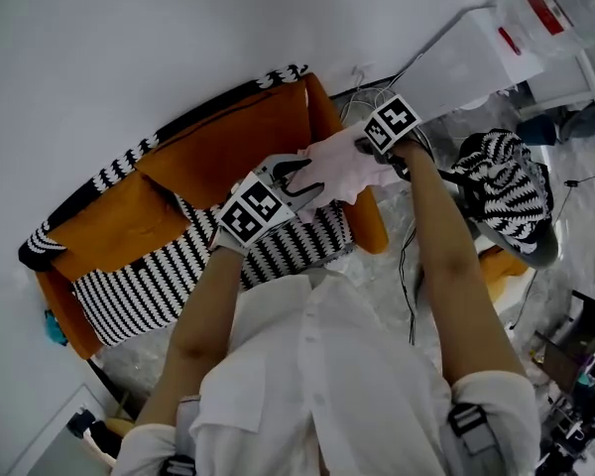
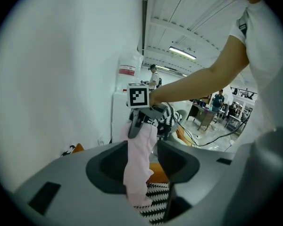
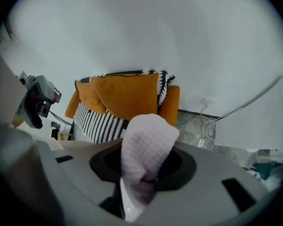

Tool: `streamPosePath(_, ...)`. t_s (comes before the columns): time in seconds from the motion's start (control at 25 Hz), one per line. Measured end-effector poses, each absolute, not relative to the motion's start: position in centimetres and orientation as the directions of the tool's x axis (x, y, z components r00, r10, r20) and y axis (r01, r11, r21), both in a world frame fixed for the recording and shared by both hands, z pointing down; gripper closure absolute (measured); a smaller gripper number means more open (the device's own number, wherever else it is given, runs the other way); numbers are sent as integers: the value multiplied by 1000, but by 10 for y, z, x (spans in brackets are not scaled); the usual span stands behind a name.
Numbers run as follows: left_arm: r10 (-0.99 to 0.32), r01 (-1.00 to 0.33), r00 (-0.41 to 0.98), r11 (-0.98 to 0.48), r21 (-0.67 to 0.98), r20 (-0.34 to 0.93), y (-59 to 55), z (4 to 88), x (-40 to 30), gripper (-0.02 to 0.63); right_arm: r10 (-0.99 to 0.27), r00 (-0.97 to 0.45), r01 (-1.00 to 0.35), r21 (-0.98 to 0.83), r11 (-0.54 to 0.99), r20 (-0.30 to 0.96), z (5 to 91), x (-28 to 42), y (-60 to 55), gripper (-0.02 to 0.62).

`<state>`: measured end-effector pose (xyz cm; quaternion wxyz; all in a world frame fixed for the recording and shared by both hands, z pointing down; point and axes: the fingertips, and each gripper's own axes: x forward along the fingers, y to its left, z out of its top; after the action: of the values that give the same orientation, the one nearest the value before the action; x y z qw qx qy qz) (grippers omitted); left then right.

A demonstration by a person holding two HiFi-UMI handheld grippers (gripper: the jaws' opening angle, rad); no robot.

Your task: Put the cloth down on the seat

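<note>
One pink cloth (image 1: 342, 167) hangs in the air above the end of the striped seat (image 1: 149, 286) nearest the orange armrest (image 1: 375, 228), and it is not yet touching the seat. The right gripper (image 1: 369, 149) has its fingers (image 3: 179, 166) pinching a bunched fold of it. The left gripper (image 1: 299, 181) has its fingers (image 2: 179, 161) spread. The cloth's lower part dangles between them, with a gap showing on one side. To do this step well, both grippers should probably come down together toward the seat's middle so the hanging end lands first. The pinch is best released only once the cloth rests on the seat, well back from the front edge.
</note>
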<state>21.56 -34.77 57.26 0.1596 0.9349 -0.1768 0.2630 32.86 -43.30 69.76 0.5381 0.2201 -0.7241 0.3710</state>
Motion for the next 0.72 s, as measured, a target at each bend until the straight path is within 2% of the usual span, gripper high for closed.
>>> streamPosePath(0.16,-255,-418,797,-887,195,547,-353,570,225,397,43,-267,-723,-230,651,963,700,347,-444,388)
streamPosePath(0.52,-277,-432,798,-882,188,535,-358,563,228,399,-75,-177,-720,-77,690,981,676,376,-467,380)
streamPosePath(0.72,-296,-444,801,-877,186,520,-360,558,223,399,-193,-254,-738,-60,672,948,642,366,-480,380)
